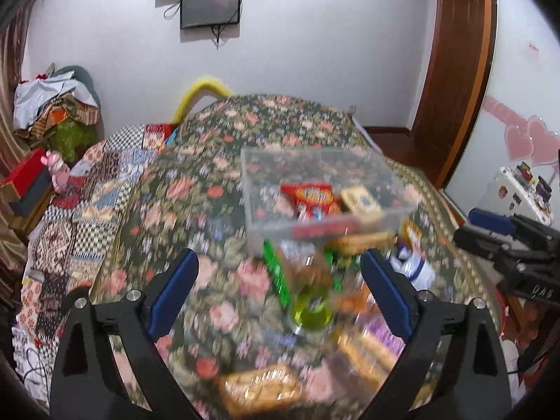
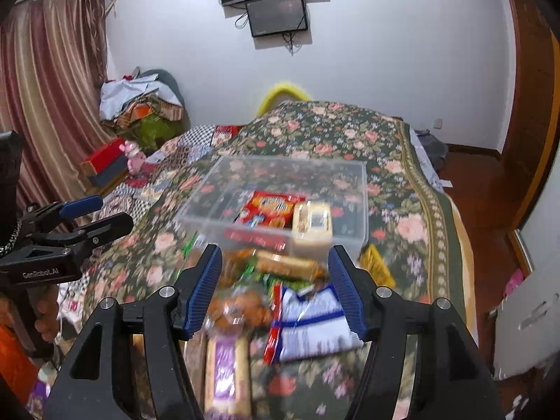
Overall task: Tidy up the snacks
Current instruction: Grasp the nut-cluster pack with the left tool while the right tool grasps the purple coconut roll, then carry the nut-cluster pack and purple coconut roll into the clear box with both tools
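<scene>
Two hand-held grippers over bed | left hand-held gripper (image 1: 276,280) wide, empty | right hand-held gripper (image 2: 276,280) parted, empty | clear bin (image 2: 360,189) holds snack packs (image 2: 271,208)

Snacks (image 2: 280,301) (blurred) before clear bin (image 2: 280,189).

1. Motion blur smears the loose snacks (image 1: 315,290) heaped in front of the clear box (image 1: 252,189); no label can be read.
2. The gold packet (image 1: 259,390) is cut off by the left wrist view's bottom edge.
3. The purple-striped packet (image 2: 225,367), perhaps biscuits, runs off the right wrist view's bottom edge.
</scene>
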### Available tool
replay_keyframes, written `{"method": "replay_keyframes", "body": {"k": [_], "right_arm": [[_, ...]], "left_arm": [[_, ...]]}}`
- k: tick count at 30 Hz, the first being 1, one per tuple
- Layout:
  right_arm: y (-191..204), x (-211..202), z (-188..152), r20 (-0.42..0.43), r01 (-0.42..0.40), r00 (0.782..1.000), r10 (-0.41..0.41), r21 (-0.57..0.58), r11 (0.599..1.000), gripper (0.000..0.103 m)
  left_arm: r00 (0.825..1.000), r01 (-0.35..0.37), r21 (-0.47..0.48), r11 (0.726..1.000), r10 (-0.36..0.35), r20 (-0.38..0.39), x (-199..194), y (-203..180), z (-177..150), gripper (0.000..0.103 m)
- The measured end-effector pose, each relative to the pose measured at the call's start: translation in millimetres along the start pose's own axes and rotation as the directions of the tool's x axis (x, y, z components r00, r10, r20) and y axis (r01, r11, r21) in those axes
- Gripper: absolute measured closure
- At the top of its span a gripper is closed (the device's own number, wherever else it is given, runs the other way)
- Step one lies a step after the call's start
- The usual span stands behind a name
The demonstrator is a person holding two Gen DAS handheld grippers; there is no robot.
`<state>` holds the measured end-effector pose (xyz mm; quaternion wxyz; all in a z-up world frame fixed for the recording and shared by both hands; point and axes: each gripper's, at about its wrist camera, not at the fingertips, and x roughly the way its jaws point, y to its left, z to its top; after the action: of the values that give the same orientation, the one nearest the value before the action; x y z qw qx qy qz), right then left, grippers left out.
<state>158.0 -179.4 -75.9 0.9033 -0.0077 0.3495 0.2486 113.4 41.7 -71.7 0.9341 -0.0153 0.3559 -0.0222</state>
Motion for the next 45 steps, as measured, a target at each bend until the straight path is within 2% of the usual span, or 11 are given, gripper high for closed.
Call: {"method": "replay_keyframes", "body": {"k": [7,13,25,29,34,36,39,45], "right_arm": [[13.2,2.9,-34.3,-0.07,-0.021,0.997,0.02,-0.008,1.0,0.043],[16.7,16.1,-66.4,-0.154,-0.031,0.988,0.031,0.003,1.0,0.043],[23.2,49.4,-101.0,-0.291,-0.075,0.954,0.075,0.013,0.997,0.043],[28.2,54.9,-104.2,-0.303,-0.078,0.95,0.074,-0.002,0.997,0.044],[26.2,65.7,-104.8,-0.322,-0.071,0.945,0.066,-0.003,0.997,0.054],[27.6,66.6,-103.6,-0.314,-0.062,0.948,0.052,-0.022,0.998,0.059],[28.7,67.0,-102.6,-0.309,-0.061,0.95,0.048,-0.031,0.998,0.06],[22.6,56.8,-102.5,-0.292,-0.074,0.954,0.069,-0.005,0.997,0.06]], "left_arm": [[0.996,-0.015,-0.013,1.0,0.014,-0.091,3.3,16.1,-50.1,0.007],[0.986,-0.036,-0.045,0.998,0.028,-0.167,16.3,27.8,-85.2,0.007],[0.962,-0.008,-0.06,0.998,-0.009,-0.275,46.2,20.2,-116.5,0.007],[0.956,0.001,-0.095,0.995,-0.029,-0.293,54.4,21.5,-121.3,0.007],[0.96,0.005,-0.139,0.99,-0.044,-0.278,59.6,23.8,-122.5,0.007],[0.962,0.005,-0.138,0.99,-0.042,-0.269,59.5,23.0,-122.6,0.015],[0.964,0.003,-0.12,0.993,-0.034,-0.263,58.3,21.3,-121.4,0.026],[0.964,0.032,-0.13,0.991,-0.065,-0.257,53.2,20.7,-117.9,0.028]]}}
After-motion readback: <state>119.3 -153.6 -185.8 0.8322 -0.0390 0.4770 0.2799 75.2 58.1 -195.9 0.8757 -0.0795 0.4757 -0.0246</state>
